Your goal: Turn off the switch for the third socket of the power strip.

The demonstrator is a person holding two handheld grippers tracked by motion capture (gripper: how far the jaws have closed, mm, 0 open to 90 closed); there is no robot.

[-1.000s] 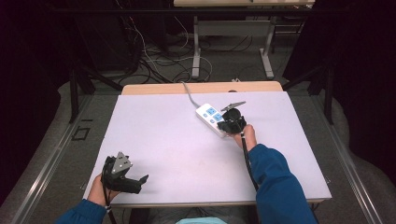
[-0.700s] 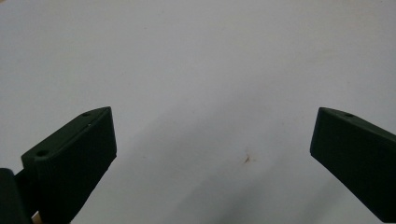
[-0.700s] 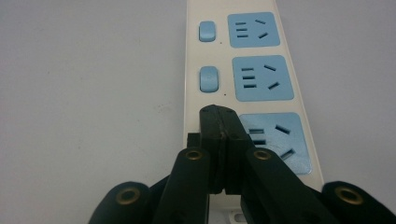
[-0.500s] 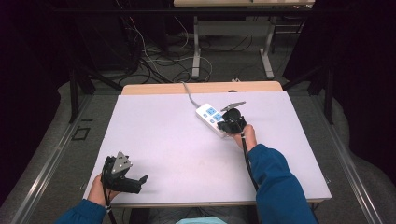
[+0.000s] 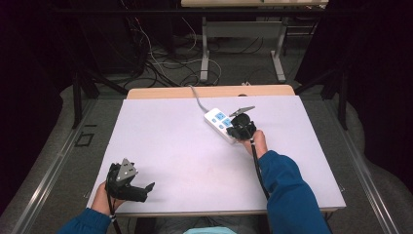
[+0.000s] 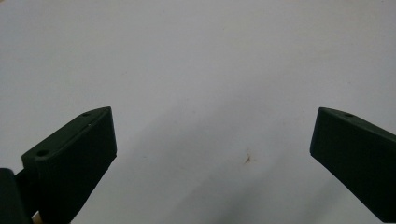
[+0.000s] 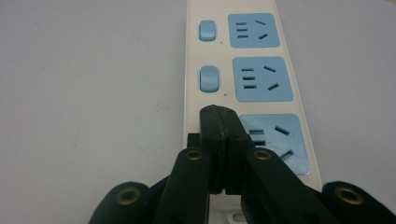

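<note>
Lower left of the high view: left tongs (image 5: 139,191) spread wide over bare white counter (image 5: 170,146). Right of centre: right tongs (image 7: 219,122) pressed closed, tips down on the white power strip (image 5: 218,124) by its nearest switch.

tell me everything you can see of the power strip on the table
The power strip is a long white bar, plastic by its look, lying flat on the pale table toward its far side, angled. Three blue socket panels show along it, with two blue rocker switches beside the farther pair. A grey cord leaves its far end. The right hand-held gripper, jaws closed together, sits over the spot beside the nearest socket; contact can't be confirmed.
</note>
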